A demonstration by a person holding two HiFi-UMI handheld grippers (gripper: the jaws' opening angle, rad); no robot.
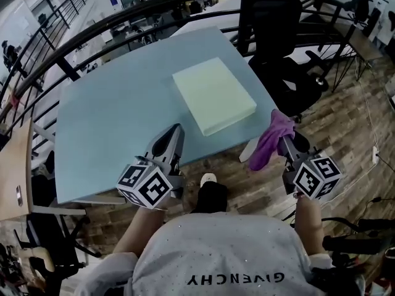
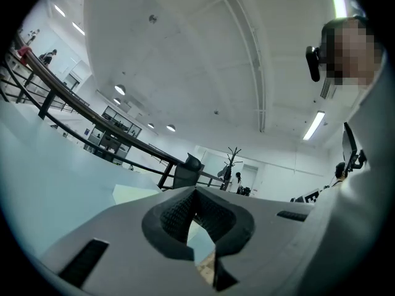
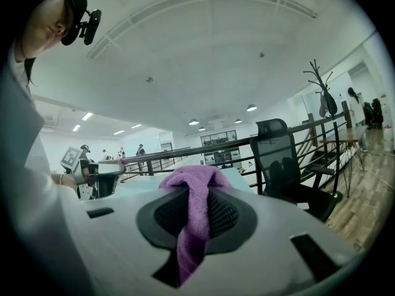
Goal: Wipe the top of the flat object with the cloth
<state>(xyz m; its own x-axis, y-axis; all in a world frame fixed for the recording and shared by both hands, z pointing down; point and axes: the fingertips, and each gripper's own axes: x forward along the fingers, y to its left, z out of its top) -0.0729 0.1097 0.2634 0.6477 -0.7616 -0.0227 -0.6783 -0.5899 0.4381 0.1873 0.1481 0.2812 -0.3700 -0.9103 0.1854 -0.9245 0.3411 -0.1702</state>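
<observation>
At the near edge of the blue table, my right gripper was clamped on a purple cloth. The cloth bunched above the jaws and hung limp below them, just off the table's corner. My left gripper was closed with nothing between its jaws, poised over the table's near side. The pale flat object lay on the table ahead, well apart from both grippers. I judged the cloth soft, light and floppy, so my hold near its middle left a loose tail to drag across the top. The object looked stiff and fairly light. It might slide under wiping, so the empty gripper could steady one edge.
</observation>
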